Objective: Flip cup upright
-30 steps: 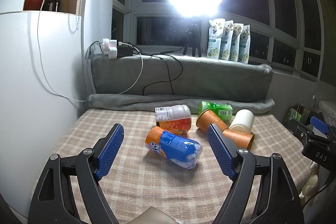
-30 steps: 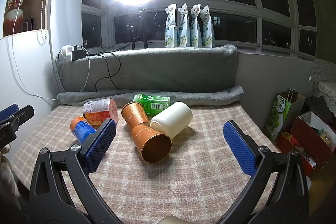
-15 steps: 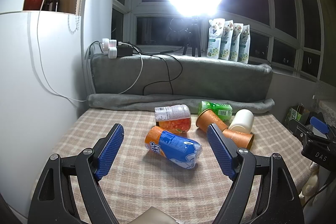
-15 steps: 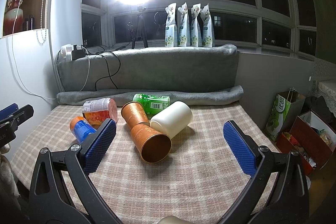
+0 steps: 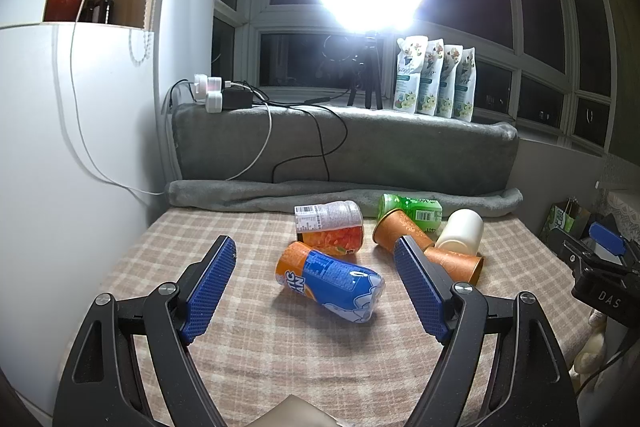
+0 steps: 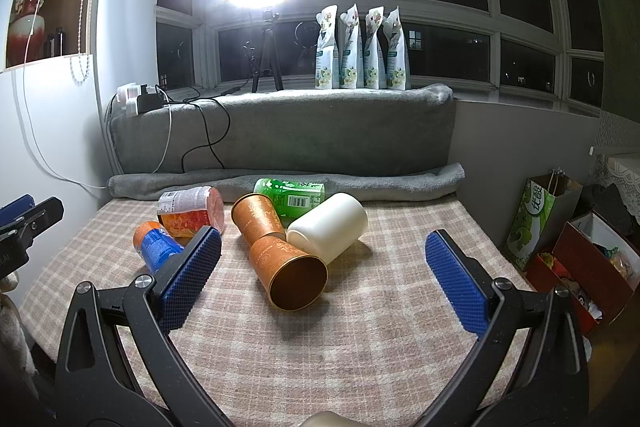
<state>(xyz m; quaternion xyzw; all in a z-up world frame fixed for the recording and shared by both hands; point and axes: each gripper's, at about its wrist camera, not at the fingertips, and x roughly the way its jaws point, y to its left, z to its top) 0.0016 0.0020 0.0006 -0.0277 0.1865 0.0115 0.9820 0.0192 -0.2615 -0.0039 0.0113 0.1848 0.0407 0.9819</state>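
Left gripper (image 5: 316,291): jaws spread wide, empty, held low over the checked tablecloth (image 5: 224,231). Right gripper (image 6: 324,279): jaws spread wide, empty, likewise above the cloth.

Near copper cup (image 6: 290,273): on its side, mouth toward 5 o'clock in the right wrist view, between the right fingers, untouched. Far copper cup (image 6: 256,215): on its side at 11 o'clock of the first, touching it. White cup (image 6: 330,229): on its side at 1 o'clock, against both.

Blue-and-orange can (image 5: 330,281): lying between the left fingers. Orange-label bottle (image 5: 330,229): lying at 12 o'clock of it. Green can (image 6: 292,197): lying behind the cups, beside the grey blanket roll (image 6: 400,181).
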